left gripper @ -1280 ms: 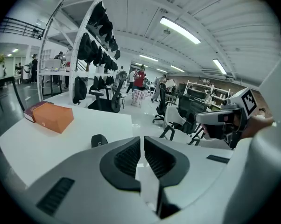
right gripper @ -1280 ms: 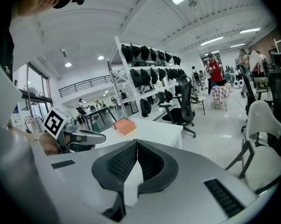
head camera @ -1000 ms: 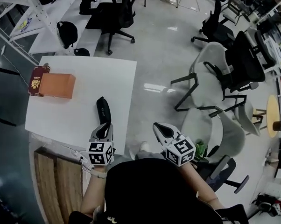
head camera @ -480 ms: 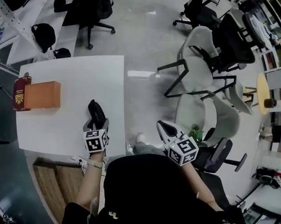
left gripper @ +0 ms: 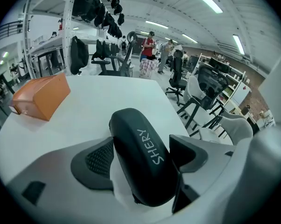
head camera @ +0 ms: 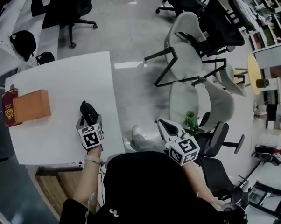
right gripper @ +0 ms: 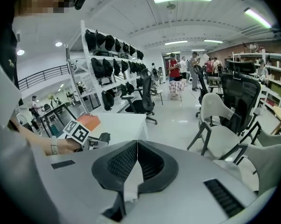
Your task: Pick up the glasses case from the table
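The black glasses case [head camera: 87,109] lies on the white table [head camera: 61,80] near its right edge. In the left gripper view the glasses case [left gripper: 143,157] shows white lettering and runs lengthwise between the jaws. My left gripper [head camera: 88,120] is lowered over the case's near end. Its jaws are opening, and the left gripper [left gripper: 141,143] straddles the case without its pads squeezing it. My right gripper [head camera: 163,123] hovers off the table's right side, over the floor. In its own view the right gripper [right gripper: 136,143] is shut with nothing between the pads.
An orange box [head camera: 31,105] and a dark red booklet [head camera: 9,107] sit at the table's left side. Grey and black chairs [head camera: 187,55] stand on the floor to the right. A wooden bench [head camera: 49,185] lies below the table's near edge.
My left gripper has gone forward and down onto the table, its jaws have spread from shut and now straddle the case. The right gripper has barely shifted.
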`<state>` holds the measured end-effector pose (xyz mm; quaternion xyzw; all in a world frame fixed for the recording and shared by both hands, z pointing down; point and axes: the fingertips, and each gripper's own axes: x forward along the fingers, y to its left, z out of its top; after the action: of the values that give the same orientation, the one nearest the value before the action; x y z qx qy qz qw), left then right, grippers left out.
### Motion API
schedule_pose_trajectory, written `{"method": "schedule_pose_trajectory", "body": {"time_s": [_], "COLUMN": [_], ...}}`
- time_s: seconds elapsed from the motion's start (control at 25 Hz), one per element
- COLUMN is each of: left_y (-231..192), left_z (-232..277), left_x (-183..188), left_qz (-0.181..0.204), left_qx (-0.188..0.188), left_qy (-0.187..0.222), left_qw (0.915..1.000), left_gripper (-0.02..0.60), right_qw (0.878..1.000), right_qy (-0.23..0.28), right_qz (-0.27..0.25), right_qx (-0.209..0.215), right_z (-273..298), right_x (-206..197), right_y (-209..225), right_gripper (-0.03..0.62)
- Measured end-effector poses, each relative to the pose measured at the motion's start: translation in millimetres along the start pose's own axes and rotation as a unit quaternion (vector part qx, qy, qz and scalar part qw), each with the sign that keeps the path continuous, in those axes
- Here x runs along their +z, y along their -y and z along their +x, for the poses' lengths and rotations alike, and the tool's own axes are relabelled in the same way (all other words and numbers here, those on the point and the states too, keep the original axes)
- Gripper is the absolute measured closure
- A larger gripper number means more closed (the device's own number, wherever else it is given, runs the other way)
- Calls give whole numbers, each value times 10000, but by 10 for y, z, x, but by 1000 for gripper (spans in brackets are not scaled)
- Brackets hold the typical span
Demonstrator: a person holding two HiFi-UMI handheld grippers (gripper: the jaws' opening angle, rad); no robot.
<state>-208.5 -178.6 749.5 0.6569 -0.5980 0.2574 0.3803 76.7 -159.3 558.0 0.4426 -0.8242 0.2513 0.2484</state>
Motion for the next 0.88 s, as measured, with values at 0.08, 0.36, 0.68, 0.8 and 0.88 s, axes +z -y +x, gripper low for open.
{"method": "schedule_pose_trajectory", "body": {"time_s": [0.08,0.36,0.68,0.8,0.88], "left_y": [12,62,115,118,117], "left_z": [52,242,357,375,376], "left_x": [16,32,68,62,64], "left_qz": [26,-16,-41,-60,-55], "left_qx": [-17,-161,-305,-243,-185], "left_qy": [21,-41,-6,2,35], "left_qw": [10000,9999,9995,9997,9998], "left_gripper": [212,192,178,175,175], "right_qw": [10000,9993,9987,9986,9986], "right_qy": [-26,-22,31,47,57], "right_qz": [15,163,235,241,242], "right_qx": [-75,-341,-446,-459,-469], "right_z": [-33,-135,-196,-209,-219], "right_x": [-25,-98,-111,-113,-116], "right_y": [8,98,111,93,85], "right_gripper": [565,565,565,565,565]}}
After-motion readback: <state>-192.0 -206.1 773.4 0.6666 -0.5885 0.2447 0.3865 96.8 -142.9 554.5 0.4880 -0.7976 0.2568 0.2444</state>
